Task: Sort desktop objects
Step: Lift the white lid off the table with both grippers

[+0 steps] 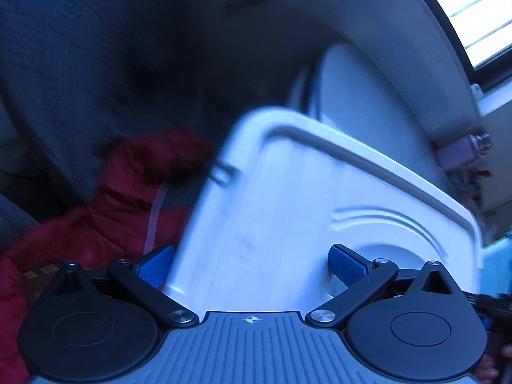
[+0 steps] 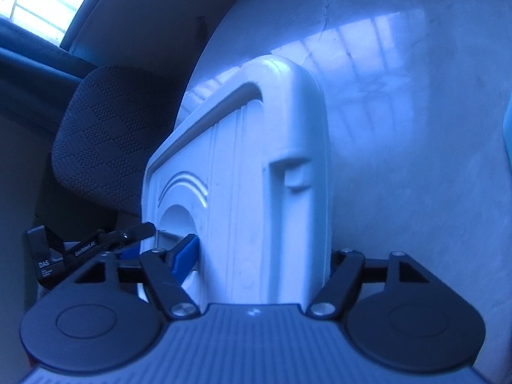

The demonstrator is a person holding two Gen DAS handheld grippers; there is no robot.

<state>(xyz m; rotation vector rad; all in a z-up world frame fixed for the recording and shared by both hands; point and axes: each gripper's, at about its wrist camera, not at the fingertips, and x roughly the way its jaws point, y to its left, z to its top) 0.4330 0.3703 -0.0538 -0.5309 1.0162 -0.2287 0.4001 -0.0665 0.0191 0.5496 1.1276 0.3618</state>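
**Left wrist view.** Left of the white plastic box [image 1: 288, 208] lie a crumpled red padded garment [image 1: 112, 208] and, above it, a dark woven seat back [image 1: 64, 64]. Both are close to the box's left edge and little free room shows there. The box is tilted and blurred. Its raised rim runs from upper left down to the right, and a round recess sits in its near right part.

The left gripper [image 1: 252, 268] straddles the box with its fingers spread wide. The left blue pad [image 1: 156, 268] sits at the box's left edge and the right one is over the recess. I cannot tell whether either pad presses on the plastic.

Right of the box are a pale curved table edge [image 1: 368, 102] and a bright window [image 1: 473, 9]. A small pinkish item beyond the box is too blurred to identify. A light-blue object [image 1: 499, 265] is cut off by the frame.

**Right wrist view.** The seat back is left of the box and well apart from it. The left gripper's black finger reaches into the recess.

The box stands on edge between the fingers of the right gripper [image 2: 259, 256]. The left pad [image 2: 185, 256] lies flat against the box's face. The right pad is hidden behind the box's side, and the grip appears closed on it.

Right of the box, the white tabletop [image 2: 416, 160] is open and bare, showing only window reflections.
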